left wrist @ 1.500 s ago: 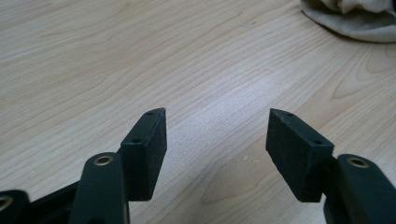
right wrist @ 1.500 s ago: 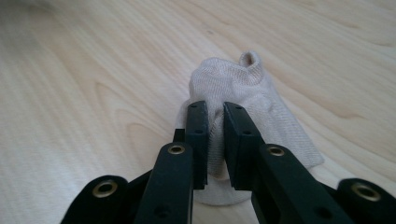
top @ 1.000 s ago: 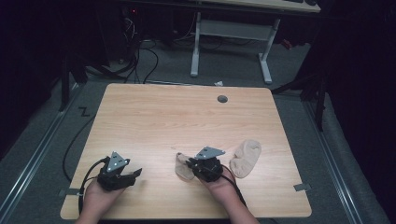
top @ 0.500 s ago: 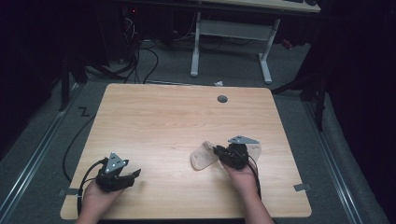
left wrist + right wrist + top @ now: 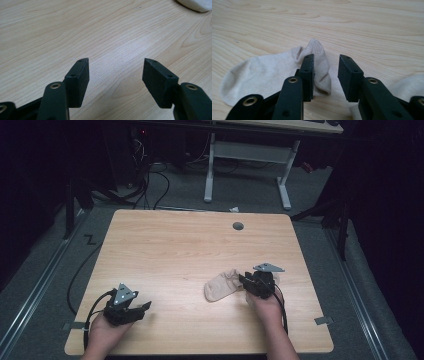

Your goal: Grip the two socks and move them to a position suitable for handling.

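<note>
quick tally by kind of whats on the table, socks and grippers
beige socks: 2
grippers: 2, the left gripper and the right gripper
total: 4

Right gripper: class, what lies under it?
A second beige sock lies partly beneath the right gripper, beside the first sock; most of it is covered, on bare table.

No readable text, label, brand, number or sign anywhere on table, socks or hand-held grippers.
</note>
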The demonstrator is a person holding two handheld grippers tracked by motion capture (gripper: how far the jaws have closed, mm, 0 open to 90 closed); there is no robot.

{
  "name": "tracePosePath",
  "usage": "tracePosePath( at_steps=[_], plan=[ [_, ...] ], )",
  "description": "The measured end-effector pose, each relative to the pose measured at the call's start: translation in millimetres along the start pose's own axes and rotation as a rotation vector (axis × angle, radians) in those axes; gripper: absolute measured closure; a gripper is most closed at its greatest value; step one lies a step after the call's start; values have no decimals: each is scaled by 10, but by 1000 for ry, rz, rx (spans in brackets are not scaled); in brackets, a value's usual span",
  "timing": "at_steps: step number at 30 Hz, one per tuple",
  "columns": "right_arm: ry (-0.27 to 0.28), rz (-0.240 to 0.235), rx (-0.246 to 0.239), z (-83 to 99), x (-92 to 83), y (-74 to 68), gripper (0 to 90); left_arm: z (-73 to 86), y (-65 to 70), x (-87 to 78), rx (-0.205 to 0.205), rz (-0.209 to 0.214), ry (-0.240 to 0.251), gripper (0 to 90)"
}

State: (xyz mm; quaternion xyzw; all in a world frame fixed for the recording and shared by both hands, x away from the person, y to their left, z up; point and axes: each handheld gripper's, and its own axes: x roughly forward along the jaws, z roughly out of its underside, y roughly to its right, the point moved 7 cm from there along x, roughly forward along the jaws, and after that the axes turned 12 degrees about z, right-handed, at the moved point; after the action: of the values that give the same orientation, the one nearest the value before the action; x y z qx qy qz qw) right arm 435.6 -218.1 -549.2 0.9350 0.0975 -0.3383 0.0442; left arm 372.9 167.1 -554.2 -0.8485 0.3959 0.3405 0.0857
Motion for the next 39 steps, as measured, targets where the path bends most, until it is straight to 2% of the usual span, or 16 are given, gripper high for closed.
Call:
tracePosePath(
  at_steps=[5,8,11,16,20,26,27,33,38,39],
  plan=[
    [40,36,-33,-53,-64,24,648,-5,-2,-5,-1,-2,3,388],
    [43,6,-48,-58,-82,-49,669,-9,-2,-5,1,-3,3,389],
    [-4,-17,-98,8,-12,-154,722,-9,-9,6,-2,-2,2,388],
    [-61,-30,-141,70,78,-240,824,2,-15,-7,-2,-6,3,389],
    [-101,-11,-188,112,158,-279,858,25,-42,-45,-13,-13,7,389],
    [-121,-29,-226,136,175,-421,873,1,-62,-56,-27,-12,26,390],
    [-114,-40,-272,150,155,-496,873,-18,-44,-30,-21,-4,19,391],
    [-113,-95,-316,249,30,-761,873,-156,140,116,43,38,14,396],
    [-112,-166,-342,350,-90,-956,872,-237,348,277,106,97,-17,542],
    [-112,-166,-342,350,-90,-956,872,-237,348,277,106,97,-17,554]
  ],
)
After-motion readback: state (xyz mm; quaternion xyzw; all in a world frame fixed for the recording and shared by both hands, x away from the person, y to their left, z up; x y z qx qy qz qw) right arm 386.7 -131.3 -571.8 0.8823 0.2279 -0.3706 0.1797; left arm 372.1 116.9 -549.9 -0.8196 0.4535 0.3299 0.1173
